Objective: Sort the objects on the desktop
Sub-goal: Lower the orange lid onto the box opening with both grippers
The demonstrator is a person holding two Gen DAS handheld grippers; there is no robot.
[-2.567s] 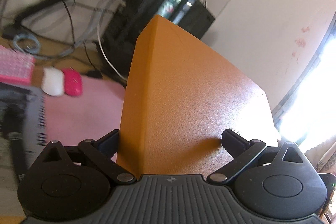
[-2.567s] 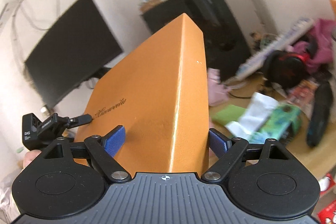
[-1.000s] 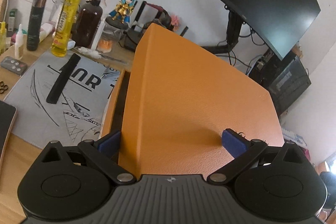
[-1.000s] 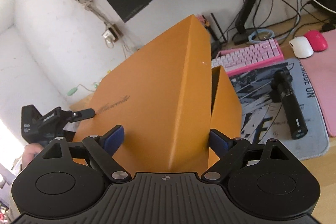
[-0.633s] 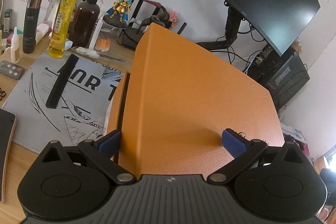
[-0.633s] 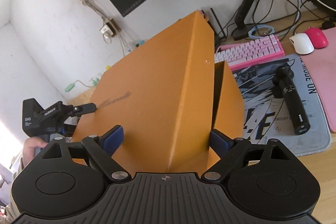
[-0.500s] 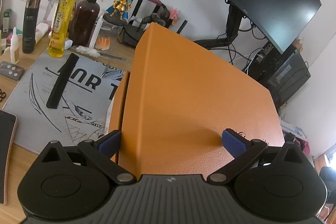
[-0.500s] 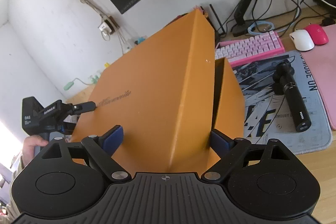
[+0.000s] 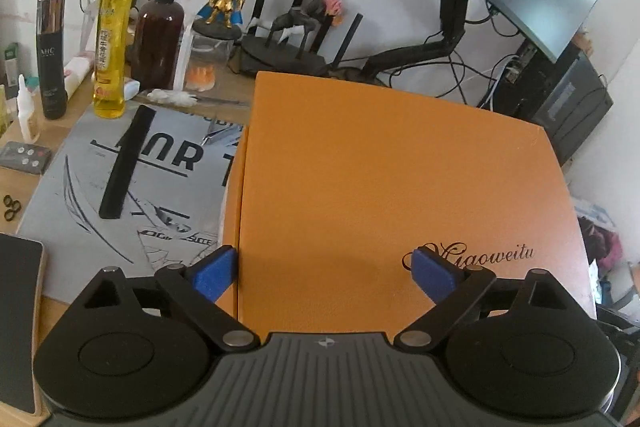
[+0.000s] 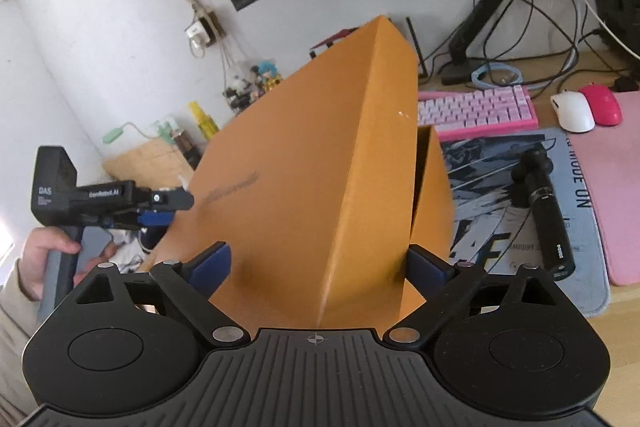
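An orange box lid (image 9: pixel 392 195) with the script "Xiaoweitu" fills the left wrist view, resting over the orange box base (image 9: pixel 231 211), whose edge shows at its left. My left gripper (image 9: pixel 324 273) is shut on the lid's near edge, one pad over the top, one at the side. In the right wrist view my right gripper (image 10: pixel 318 265) is shut on the lid (image 10: pixel 304 187) at the opposite edge, and the base (image 10: pixel 432 203) shows under it to the right. The left gripper (image 10: pixel 160 207) shows there at the lid's left edge.
The box sits on a grey printed desk mat (image 9: pixel 120 187) with a black comb (image 9: pixel 126 163) on it. Bottles (image 9: pixel 108 51), figurines (image 9: pixel 226 1) and a monitor arm stand behind. To the right lie a black handle (image 10: pixel 546 211), a pink keyboard (image 10: pixel 476 111), two mice (image 10: pixel 588 109) and a pink mat.
The lid has dropped from a steep tilt to lie nearly flat over the base; both grippers came down with it over the desk mat.
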